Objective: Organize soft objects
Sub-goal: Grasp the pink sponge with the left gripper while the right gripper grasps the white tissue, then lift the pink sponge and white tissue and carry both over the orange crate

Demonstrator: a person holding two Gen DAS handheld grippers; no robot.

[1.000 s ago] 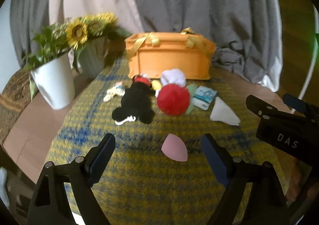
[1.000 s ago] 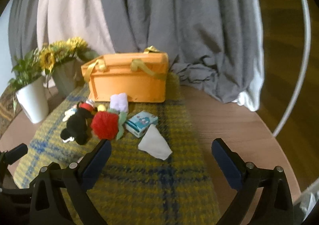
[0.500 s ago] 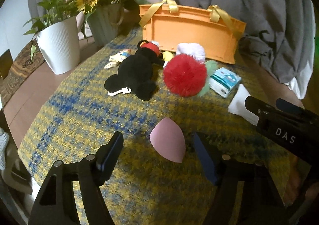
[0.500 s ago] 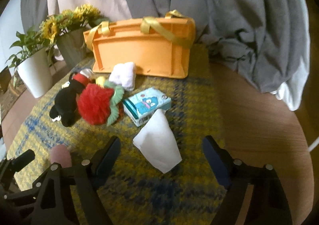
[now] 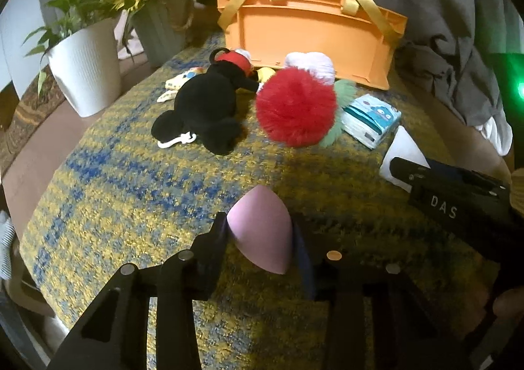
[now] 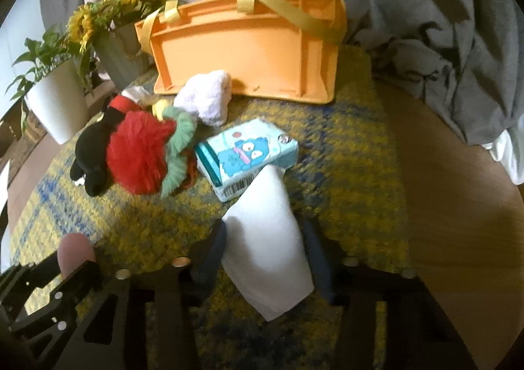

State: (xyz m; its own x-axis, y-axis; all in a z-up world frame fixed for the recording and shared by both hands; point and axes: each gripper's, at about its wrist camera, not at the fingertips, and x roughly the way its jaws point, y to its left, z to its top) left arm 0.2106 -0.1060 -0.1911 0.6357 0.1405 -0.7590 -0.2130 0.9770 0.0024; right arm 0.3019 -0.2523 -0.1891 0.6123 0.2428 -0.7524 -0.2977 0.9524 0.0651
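My left gripper point(image 5: 260, 239) pinches pink sponge point(image 5: 262, 239), right gripper point(image 6: 266, 253) closed round white cloth point(image 6: 267, 255); tissue pack point(image 6: 247, 157) touching cloth's far end, orange basket point(image 6: 249, 52) far behind.

Open mat point(image 5: 137, 193) left of pink sponge point(image 5: 262, 235), plush pile point(image 5: 255, 101) crowding orange basket point(image 5: 311, 39) front

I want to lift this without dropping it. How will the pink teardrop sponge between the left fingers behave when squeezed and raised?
The pink teardrop sponge looks like soft foam, so it will probably compress and weigh little. Its smooth, tapered sides may let it slip out of the left gripper. If released, its rounded body could roll on the woven mat.
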